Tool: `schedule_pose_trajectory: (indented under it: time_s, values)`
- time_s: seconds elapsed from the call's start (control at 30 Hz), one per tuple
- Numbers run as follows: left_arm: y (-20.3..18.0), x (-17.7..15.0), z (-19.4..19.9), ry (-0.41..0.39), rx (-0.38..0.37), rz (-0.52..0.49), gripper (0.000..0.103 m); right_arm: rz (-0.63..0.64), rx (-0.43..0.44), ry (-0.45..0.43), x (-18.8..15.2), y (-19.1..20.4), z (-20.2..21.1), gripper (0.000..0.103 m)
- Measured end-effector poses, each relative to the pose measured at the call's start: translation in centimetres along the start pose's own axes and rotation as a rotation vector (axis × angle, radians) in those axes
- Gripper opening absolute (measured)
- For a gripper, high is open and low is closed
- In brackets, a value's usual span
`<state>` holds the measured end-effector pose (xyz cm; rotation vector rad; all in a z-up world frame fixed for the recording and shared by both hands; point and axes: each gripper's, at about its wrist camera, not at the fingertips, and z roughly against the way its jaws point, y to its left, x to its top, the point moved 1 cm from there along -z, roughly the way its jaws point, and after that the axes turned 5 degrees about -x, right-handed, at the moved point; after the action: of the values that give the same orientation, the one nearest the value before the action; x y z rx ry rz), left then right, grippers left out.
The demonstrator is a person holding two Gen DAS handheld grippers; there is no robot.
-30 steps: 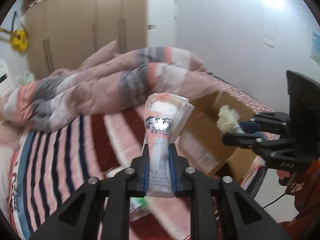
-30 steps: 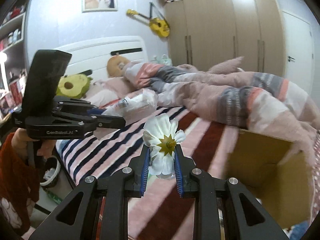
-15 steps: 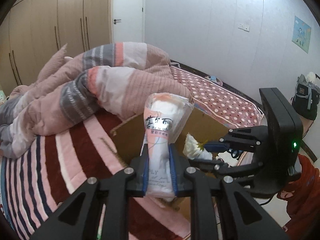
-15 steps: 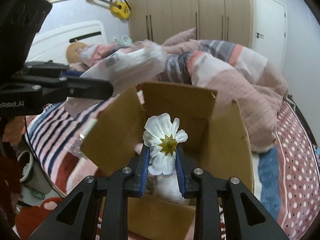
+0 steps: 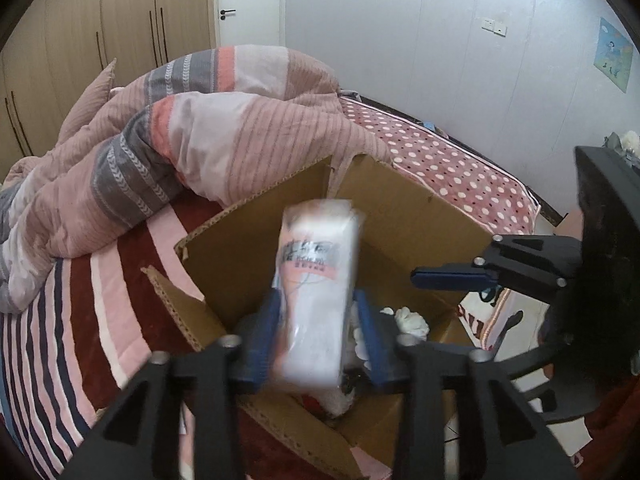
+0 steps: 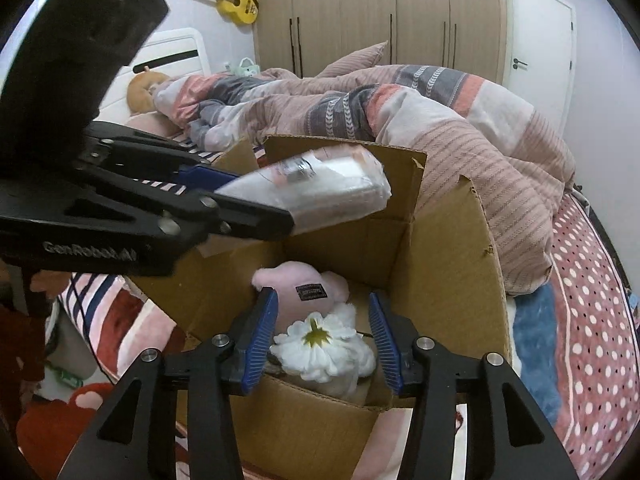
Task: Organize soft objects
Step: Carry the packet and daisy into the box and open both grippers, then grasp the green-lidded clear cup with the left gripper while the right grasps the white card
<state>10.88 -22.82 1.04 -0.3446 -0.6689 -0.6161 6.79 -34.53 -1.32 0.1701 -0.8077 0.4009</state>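
An open cardboard box (image 5: 404,216) (image 6: 444,256) stands on the bed. My left gripper (image 5: 316,332) is over it with jaws spread wide; a white plastic-wrapped soft pack (image 5: 316,300) (image 6: 320,196) sits blurred between them, with gaps to both pads. My right gripper (image 6: 324,336) is open above the box. A white fabric flower (image 6: 320,348) lies below it on a pink plush toy (image 6: 304,292) inside the box. The right gripper also shows in the left wrist view (image 5: 452,280).
A rumpled pink and grey striped duvet (image 5: 180,152) (image 6: 440,120) lies behind the box. The striped bedsheet (image 5: 60,340) is to the left, a polka-dot blanket (image 6: 592,300) to the right. Wardrobes and a door stand behind.
Both grippers moved over the box and opened. The flower dropped from the right gripper onto the plush toy. The left jaws spread off the wrapped pack.
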Motion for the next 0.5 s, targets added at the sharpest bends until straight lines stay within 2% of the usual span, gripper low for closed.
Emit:
schedule_pose_trajectory:
  time_s: [0.03,0.1,0.17,0.27,0.43,0.5]
  values:
    - [0.2,0.1,0.1,-0.009,0.006,-0.001,0.048,0.002,-0.001,0.001,0.0,0.0,0.1,0.043]
    - [0.3,0.1,0.8,-0.029,0.007,0.004,0.064,0.009,-0.003,0.001,0.0,0.3,0.3,0.043]
    - [0.6,0.2,1.7,-0.047,0.007,0.012,0.074,0.014,-0.009,-0.001,0.1,0.5,0.5,0.043]
    - [1.4,-0.1,3.6,-0.079,0.028,0.025,0.084,0.017,-0.009,-0.005,0.4,0.8,0.8,0.043]
    - [4.0,-1.6,8.0,-0.144,0.101,0.077,0.090,0.029,-0.004,-0.030,1.1,2.3,1.7,0.043]
    - [5.1,-2.5,9.9,-0.168,0.138,0.092,0.097,0.035,0.003,-0.050,1.6,2.9,2.3,0.043]
